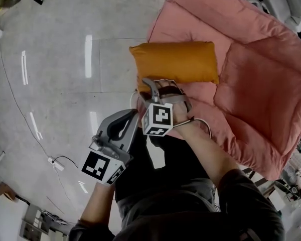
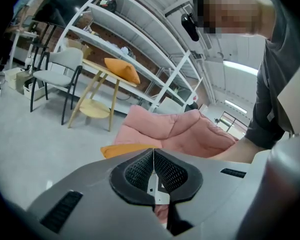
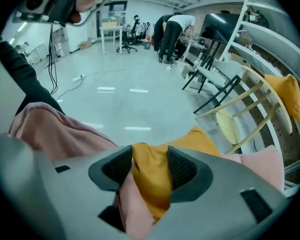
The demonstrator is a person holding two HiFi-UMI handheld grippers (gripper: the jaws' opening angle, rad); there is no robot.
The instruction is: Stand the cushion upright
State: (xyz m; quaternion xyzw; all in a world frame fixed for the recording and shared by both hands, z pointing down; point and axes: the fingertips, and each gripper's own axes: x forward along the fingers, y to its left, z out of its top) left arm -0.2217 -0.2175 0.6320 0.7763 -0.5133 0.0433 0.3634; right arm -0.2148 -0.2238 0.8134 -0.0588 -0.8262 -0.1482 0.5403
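Note:
An orange cushion [image 1: 175,62] lies flat on a pink floor sofa [image 1: 261,84], long side toward me. My right gripper [image 1: 158,85] points steeply down at the cushion's near edge. In the right gripper view its jaws [image 3: 150,170] stand wide, a fold of the orange cushion [image 3: 152,184] filling the gap between the pads, with pink fabric [image 3: 55,131] beside it. My left gripper [image 1: 133,115] hangs lower left, off the sofa, over the floor. Its pads meet [image 2: 153,166] with nothing between them; the cushion [image 2: 125,149] and sofa [image 2: 175,129] lie beyond.
A cable [image 1: 20,114] runs across the grey floor at left. Past the sofa stand a wooden table with another orange cushion [image 2: 122,70], a chair [image 2: 57,71] and white shelving [image 2: 155,39]. People [image 3: 172,29] bend over far back.

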